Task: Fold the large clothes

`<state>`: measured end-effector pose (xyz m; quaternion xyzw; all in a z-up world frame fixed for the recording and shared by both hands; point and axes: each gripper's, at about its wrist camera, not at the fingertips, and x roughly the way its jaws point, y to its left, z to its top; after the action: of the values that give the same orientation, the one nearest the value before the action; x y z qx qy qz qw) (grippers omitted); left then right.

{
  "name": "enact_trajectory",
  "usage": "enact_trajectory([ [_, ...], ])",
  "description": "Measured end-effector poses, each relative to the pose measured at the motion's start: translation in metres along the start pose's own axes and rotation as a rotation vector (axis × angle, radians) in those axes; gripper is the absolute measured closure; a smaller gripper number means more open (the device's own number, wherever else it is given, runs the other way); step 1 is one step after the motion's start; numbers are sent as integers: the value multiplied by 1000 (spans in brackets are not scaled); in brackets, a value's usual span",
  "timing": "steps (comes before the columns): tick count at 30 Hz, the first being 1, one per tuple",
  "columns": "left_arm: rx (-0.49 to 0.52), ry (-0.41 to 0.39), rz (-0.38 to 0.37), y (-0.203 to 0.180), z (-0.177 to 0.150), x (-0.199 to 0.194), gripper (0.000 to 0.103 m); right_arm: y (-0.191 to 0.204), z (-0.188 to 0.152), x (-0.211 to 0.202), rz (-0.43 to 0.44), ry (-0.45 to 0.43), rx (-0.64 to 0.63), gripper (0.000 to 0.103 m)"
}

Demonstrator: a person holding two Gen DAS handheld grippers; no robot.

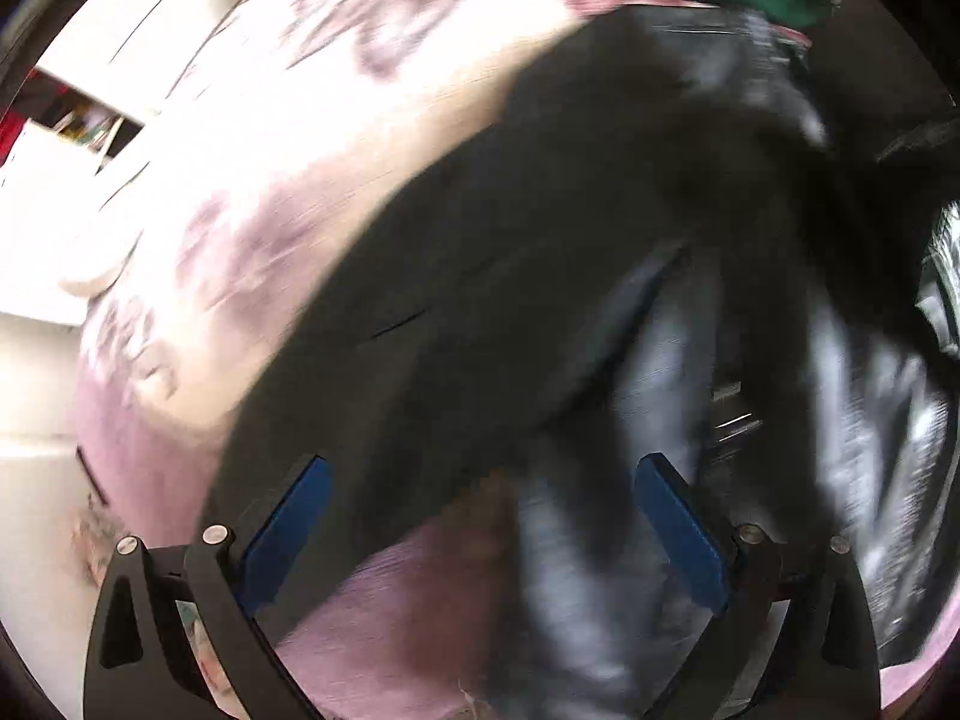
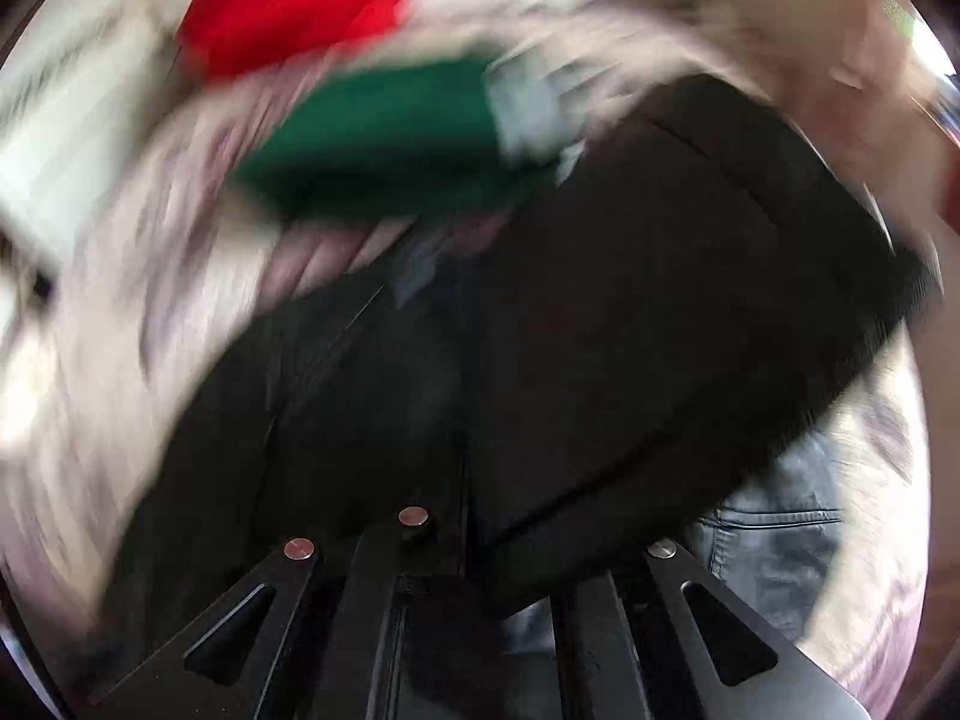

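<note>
A large black garment [image 1: 480,300] lies spread over a pink and white patterned bedspread [image 1: 252,192], and both views are smeared by motion blur. In the left wrist view its dark cloth runs from the lower middle up toward the upper right, with shiny grey-black folds [image 1: 660,390] along its right part. In the right wrist view the black garment [image 2: 600,330] fills the centre, and a strip of grey denim [image 2: 774,540] shows beside it at the lower right.

The right gripper [image 2: 462,540] has its fingers drawn tight together on a fold of the black cloth. The left gripper [image 1: 480,516] stands wide, its blue pads [image 1: 288,534] well apart above the garment with nothing pinched between them.

A green cloth [image 2: 384,138] lies beyond the garment's far edge, and a red one [image 2: 300,12] farther off.
</note>
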<state>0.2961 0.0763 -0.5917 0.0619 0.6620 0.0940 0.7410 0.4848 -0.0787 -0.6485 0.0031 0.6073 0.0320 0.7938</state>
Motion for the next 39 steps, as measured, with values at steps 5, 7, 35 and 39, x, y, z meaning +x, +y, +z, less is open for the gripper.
enact_trajectory([
  [5,-26,24,13,52,-22,15,0,-3,-27,8,267,93,185,41],
  [7,-48,33,-1,67,-24,16,0,-32,-49,-21,398,90,347,19],
  [35,-2,44,-39,-77,63,70,0,-272,-143,-84,344,8,815,66],
  [39,-23,56,-42,-67,41,71,0,-260,-123,-42,218,105,697,66],
])
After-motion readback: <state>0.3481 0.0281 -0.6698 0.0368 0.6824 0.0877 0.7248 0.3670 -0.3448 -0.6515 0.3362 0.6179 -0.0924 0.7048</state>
